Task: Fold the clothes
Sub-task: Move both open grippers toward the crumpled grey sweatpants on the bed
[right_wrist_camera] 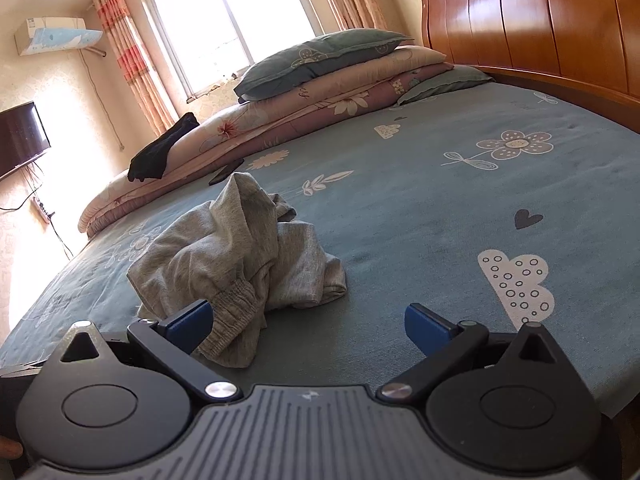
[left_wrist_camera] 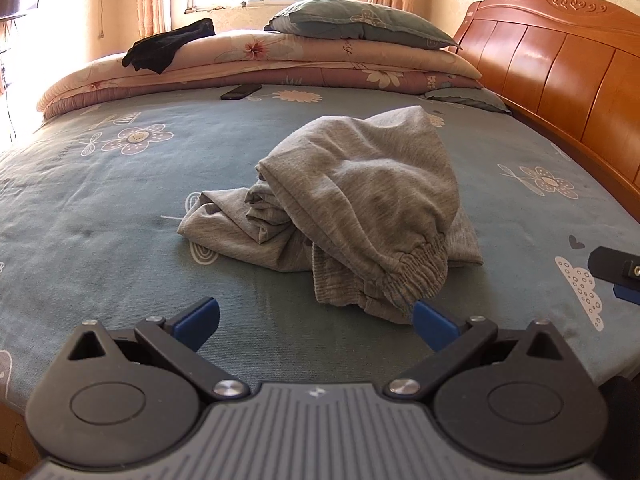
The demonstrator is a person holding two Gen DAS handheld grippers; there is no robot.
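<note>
A grey garment (left_wrist_camera: 360,208) with an elastic band lies crumpled in a heap on the blue flowered bedsheet (left_wrist_camera: 120,208). It also shows in the right wrist view (right_wrist_camera: 236,256). My left gripper (left_wrist_camera: 316,322) is open and empty, just short of the heap's near edge, its right pad close to the elastic band. My right gripper (right_wrist_camera: 308,326) is open and empty, with its left pad next to the elastic band and the heap to its left. Part of the right gripper (left_wrist_camera: 618,272) shows at the right edge of the left wrist view.
Folded floral quilts (left_wrist_camera: 256,64) with a blue-grey pillow (left_wrist_camera: 360,20) on top lie at the far side of the bed. A black garment (left_wrist_camera: 168,46) lies on the quilts. A dark phone (left_wrist_camera: 241,91) lies near them. A wooden headboard (left_wrist_camera: 560,64) runs along the right.
</note>
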